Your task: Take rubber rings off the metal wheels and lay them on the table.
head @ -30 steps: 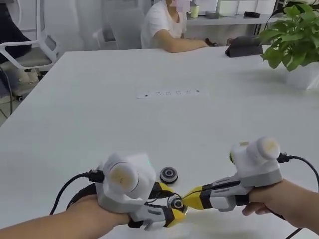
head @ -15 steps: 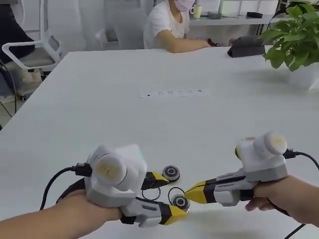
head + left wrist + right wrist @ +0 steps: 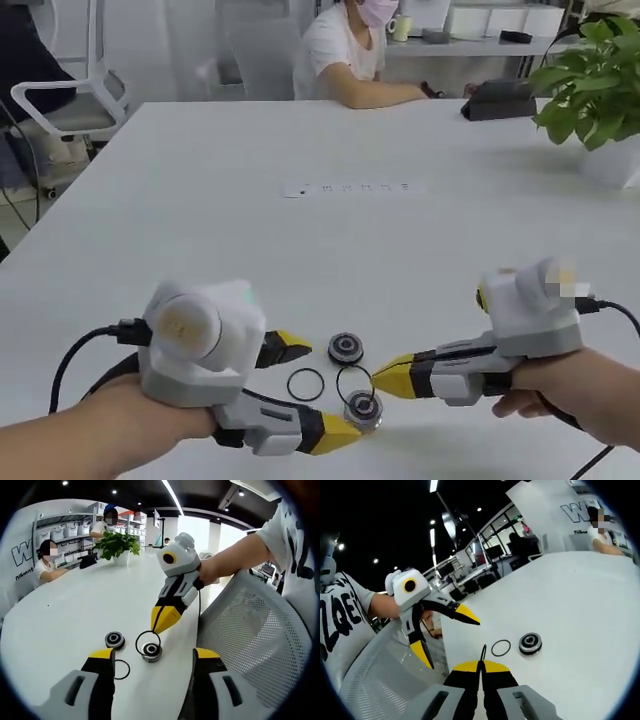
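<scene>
Pinching a ring over its wheel at the table's near edge

The right gripper [image 3: 384, 379] has its jaws pressed flat together on the top of a thin black ring [image 3: 148, 640]. The ring hangs as an upright loop, and its lower edge meets the near wheel [image 3: 151, 651]. Whether it has cleared that wheel's rim cannot be told. The left gripper [image 3: 154, 655] has its jaws spread wide and grips nothing. The near wheel lies just ahead of them, beside one tip; contact there cannot be told. A loose ring [image 3: 305, 384] lies flat on the table [image 3: 200, 200] between the left jaws. A second wheel [image 3: 345, 348], a little farther from the near edge, shows a dark outer band, apparently its ring.

Risks: With the left jaws open, nothing pins the near wheel. If the ring is caught on the rim, a pull would likely drag or tip the wheel toward the near edge. The pinch sits at the very jaw tips, so a stretched ring could slip out and spring away. Laid across the loose ring, it could tangle with it.

Pose: Both grippers are held low over the table, pointing inward at each other. The right lies nearly level. The left is rolled so that one jaw lies nearer the edge than the other.
</scene>
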{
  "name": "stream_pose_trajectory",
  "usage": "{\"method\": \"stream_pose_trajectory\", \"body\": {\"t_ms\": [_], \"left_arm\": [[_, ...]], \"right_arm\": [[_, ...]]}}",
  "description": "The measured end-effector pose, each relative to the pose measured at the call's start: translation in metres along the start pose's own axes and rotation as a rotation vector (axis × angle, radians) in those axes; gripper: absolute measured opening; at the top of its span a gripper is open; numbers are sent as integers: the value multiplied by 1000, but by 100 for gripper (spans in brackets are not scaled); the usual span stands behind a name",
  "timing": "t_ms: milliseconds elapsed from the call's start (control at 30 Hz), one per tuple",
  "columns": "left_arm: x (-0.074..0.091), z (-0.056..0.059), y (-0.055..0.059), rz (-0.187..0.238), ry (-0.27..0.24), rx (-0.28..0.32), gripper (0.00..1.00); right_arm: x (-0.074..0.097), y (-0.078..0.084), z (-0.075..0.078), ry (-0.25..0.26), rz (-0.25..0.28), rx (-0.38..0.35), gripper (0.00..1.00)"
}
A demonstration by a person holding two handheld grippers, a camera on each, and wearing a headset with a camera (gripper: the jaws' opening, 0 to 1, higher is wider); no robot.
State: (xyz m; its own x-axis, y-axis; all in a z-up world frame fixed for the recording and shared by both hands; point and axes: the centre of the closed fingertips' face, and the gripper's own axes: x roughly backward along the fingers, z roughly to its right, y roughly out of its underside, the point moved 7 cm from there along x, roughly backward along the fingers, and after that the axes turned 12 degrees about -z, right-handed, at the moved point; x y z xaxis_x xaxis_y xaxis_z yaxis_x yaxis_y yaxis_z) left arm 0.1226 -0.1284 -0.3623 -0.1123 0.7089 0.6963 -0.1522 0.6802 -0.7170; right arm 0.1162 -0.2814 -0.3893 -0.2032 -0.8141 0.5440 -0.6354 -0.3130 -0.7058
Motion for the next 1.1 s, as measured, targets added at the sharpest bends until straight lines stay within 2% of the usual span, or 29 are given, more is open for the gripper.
{"method": "stream_pose_trajectory", "body": {"t_ms": [267,600,867,1100], "left_arm": [[15,-6,7,25,-24,32,69],[30,-19,12,47,-67,49,78],[34,-23,16,59,-81,72,87],[38,-25,22,62,-88,87,92]], "right_arm": [[-5,-10,-1,-5,4,8,0],[-21,-18,-3,-15,-7,14,0],[-31,-23,2,-5,-18,11,0],[-38,-22,6,7,-24,-7,0]]}}
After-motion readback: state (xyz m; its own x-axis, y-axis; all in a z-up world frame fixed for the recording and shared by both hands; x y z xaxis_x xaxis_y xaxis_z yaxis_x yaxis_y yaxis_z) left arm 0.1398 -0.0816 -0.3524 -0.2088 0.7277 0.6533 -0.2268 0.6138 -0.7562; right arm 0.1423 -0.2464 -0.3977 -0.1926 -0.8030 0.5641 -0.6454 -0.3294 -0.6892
